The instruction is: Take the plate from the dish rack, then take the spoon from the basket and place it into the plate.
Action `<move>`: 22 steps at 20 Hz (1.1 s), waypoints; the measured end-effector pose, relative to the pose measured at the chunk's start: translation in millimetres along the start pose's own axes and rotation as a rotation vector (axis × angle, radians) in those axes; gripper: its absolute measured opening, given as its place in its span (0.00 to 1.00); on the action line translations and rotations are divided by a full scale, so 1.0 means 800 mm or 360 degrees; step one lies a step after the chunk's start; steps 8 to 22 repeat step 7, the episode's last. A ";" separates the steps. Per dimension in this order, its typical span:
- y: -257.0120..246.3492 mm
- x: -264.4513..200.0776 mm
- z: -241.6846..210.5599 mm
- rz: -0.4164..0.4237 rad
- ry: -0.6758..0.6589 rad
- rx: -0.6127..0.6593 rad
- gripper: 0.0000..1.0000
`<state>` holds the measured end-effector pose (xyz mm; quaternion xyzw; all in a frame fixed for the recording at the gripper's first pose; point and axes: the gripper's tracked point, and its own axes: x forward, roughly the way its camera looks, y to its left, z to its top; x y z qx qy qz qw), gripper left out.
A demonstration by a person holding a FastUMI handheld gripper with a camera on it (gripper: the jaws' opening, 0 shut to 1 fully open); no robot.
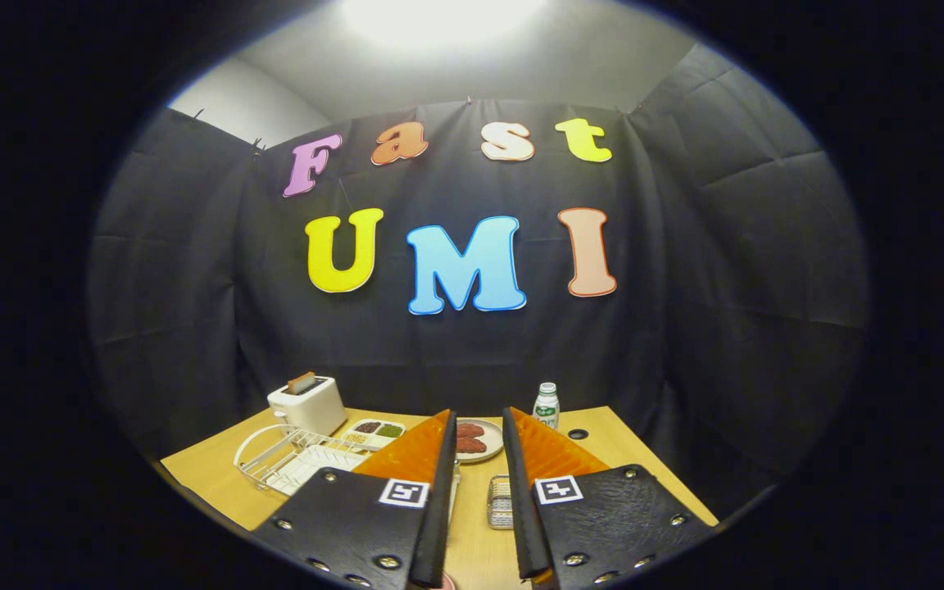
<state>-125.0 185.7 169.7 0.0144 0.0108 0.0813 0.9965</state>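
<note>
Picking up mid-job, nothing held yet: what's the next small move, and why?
Probably swing down toward the dish rack. The gripper is open, holds nothing and hovers high above the table; the rack lies beside one finger, and its plate comes first.

Gripper (pixel 478 426) fingers parted above the wooden table (pixel 603 447), open lane of bare table between them, mesh basket (pixel 500 501) low in that lane, small plate (pixel 477 439) far beyond, dish rack (pixel 288 459) crowding left, toaster (pixel 306 403) behind it, bottle (pixel 546 406) far right
</note>
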 end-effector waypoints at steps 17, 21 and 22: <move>-0.048 0.004 -0.019 -0.0013 0.0015 -0.0156 0.99; -0.048 0.004 -0.019 -0.0013 0.0015 -0.0156 0.99; -0.048 0.004 -0.019 -0.0013 0.0015 -0.0156 0.99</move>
